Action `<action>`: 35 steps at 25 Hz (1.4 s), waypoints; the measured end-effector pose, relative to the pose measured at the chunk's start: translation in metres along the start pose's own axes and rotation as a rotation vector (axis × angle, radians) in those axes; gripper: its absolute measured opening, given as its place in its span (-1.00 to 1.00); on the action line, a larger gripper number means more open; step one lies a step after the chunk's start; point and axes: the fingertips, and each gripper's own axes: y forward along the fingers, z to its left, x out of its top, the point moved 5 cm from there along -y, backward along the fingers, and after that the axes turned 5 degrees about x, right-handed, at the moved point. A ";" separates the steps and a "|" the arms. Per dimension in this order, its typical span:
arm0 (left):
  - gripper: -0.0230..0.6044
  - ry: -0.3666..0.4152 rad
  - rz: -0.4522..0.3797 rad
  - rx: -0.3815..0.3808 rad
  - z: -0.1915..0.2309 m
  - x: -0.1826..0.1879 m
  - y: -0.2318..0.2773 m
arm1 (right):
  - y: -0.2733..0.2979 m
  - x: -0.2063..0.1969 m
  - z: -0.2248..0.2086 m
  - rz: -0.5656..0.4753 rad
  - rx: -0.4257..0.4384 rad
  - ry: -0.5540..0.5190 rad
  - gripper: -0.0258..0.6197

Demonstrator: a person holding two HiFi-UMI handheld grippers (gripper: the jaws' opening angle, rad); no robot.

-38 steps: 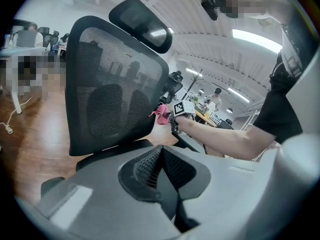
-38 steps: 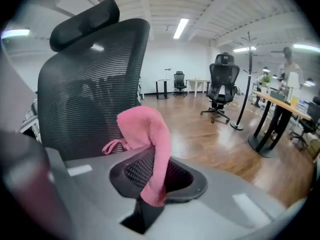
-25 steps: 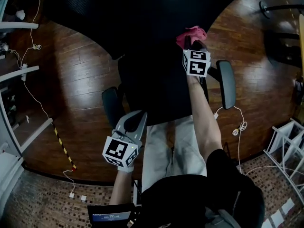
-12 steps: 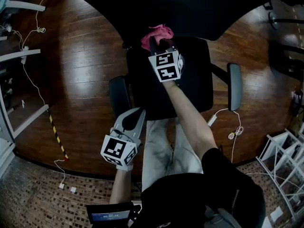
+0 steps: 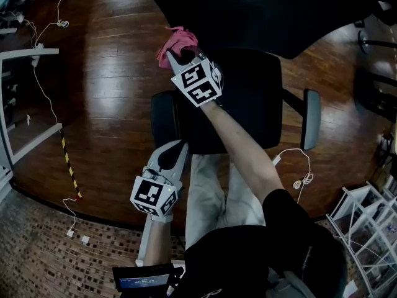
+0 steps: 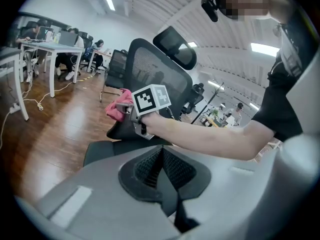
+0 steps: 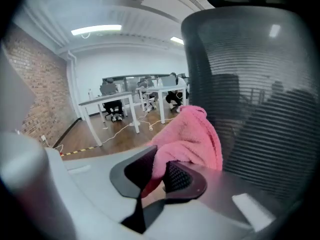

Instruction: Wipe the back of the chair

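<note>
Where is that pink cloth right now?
The pink cloth is clamped in the right gripper, upper middle of the head view, beside the left edge of the mesh chair back.

L gripper (image 6: 162, 156) fingers (image 6: 146, 168) together; R gripper (image 6: 129, 110) holds pink cloth (image 6: 116, 112) by chair back (image 6: 150, 66)

Chair (image 5: 248, 104) on wood floor (image 5: 111, 104) (cables (image 5: 302, 180) too)

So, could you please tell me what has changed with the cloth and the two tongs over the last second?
The right tongs, shut on the pink cloth, have swept leftward in the head view across the chair back, from near its right side to its left edge. The left tongs stayed shut, empty and low, and the cloth stayed in the same grip.
</note>
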 end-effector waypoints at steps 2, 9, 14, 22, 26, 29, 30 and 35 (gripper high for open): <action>-0.95 0.000 -0.003 0.002 -0.002 0.000 0.000 | 0.002 0.017 0.013 -0.031 0.064 -0.063 -0.80; -0.95 0.017 -0.013 0.007 -0.013 0.007 0.002 | -0.020 0.051 -0.016 -0.073 0.009 -0.066 -0.80; -0.95 0.044 -0.005 -0.008 -0.029 0.012 0.014 | -0.065 0.033 -0.075 -0.071 -0.080 0.004 -0.79; -0.95 0.097 0.028 -0.057 -0.073 0.015 0.048 | -0.144 -0.006 -0.144 -0.059 -0.184 0.044 -0.79; -0.95 0.121 0.038 -0.083 -0.098 0.018 0.066 | -0.192 -0.029 -0.186 -0.059 -0.270 0.102 -0.79; -0.95 0.137 0.040 -0.103 -0.113 0.021 0.080 | -0.226 -0.046 -0.217 -0.063 -0.336 0.143 -0.79; -0.95 0.141 0.041 -0.109 -0.118 0.022 0.084 | -0.237 -0.051 -0.227 -0.064 -0.355 0.155 -0.79; -0.95 0.159 0.052 -0.133 -0.139 0.026 0.100 | -0.283 -0.072 -0.264 -0.075 -0.437 0.225 -0.79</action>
